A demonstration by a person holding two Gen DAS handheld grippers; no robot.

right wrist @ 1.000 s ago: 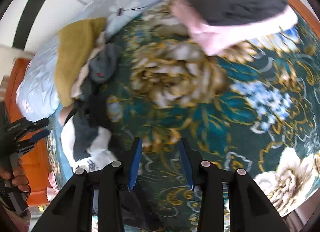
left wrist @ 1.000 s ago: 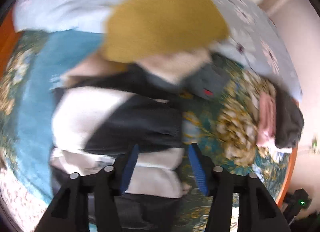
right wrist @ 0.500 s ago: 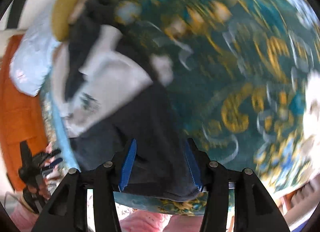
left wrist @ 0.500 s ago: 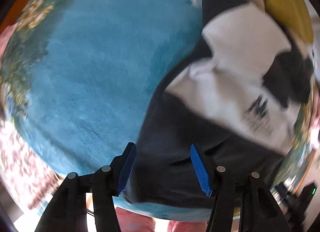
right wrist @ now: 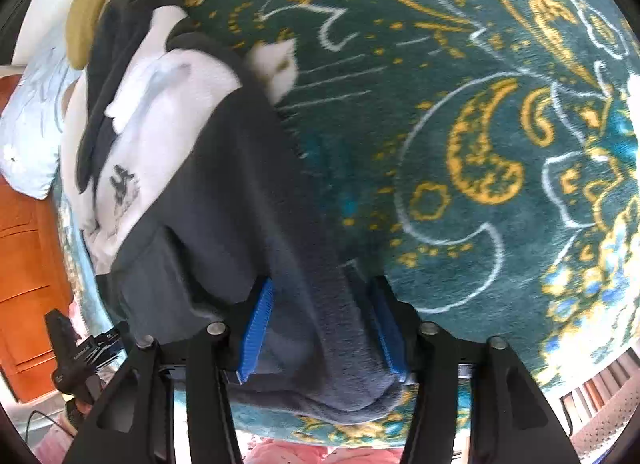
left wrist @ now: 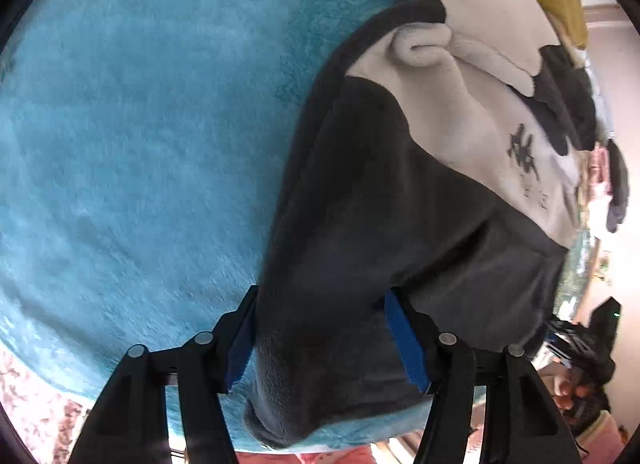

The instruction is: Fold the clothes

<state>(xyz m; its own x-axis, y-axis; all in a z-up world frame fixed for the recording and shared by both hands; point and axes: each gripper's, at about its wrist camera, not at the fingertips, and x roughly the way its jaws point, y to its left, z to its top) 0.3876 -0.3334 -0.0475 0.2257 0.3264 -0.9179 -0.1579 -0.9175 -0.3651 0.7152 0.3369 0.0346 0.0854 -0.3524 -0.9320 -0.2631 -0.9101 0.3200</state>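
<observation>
Rumpled black-and-cream fleece top (left wrist: 400, 199), hem between the parted, ungripping jaws of each hand-held gripper (left wrist: 326, 338) (right wrist: 320, 328).

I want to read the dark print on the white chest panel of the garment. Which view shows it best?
The left wrist view: the print sits larger and more face-on on the black-and-white garment. In the right wrist view it is smaller, near the frame's edge.

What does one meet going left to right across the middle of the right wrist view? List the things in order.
Orange wooden furniture → white panel of the sweatshirt → dark grey panel of the sweatshirt → teal patterned blanket.
</observation>
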